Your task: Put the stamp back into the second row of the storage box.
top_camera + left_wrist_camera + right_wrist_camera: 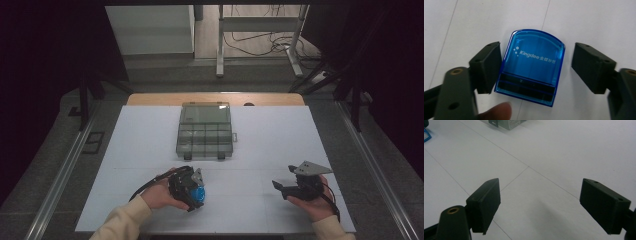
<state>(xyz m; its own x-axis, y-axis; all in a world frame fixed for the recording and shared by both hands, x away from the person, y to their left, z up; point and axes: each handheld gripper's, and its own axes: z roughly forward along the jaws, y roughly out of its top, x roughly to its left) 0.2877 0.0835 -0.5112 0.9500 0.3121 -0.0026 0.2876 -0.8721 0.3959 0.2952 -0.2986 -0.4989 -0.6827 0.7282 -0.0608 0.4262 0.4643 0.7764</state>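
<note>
A small blue see-through plastic case point(534, 66) with white "Kingdee" lettering lies flat on the white table point(599, 22). My left gripper point(537, 67) is open and straddles it, one black jaw on each side; the left jaw is almost at the case's edge and the right jaw stands a little off. In the high view the left gripper point(192, 187) points down over the blue case point(200, 194) at the near left. My right gripper point(540, 202) is open with nothing between its jaws, low over bare table at the near right point(283, 176).
A clear plastic compartment box point(205, 132) with its lid open stands at the table's far middle; its corner point(507, 123) shows in the right gripper view. A fingertip point(497, 111) rests beside the left jaw. Dark floor and desk legs point(220, 45) lie beyond the table.
</note>
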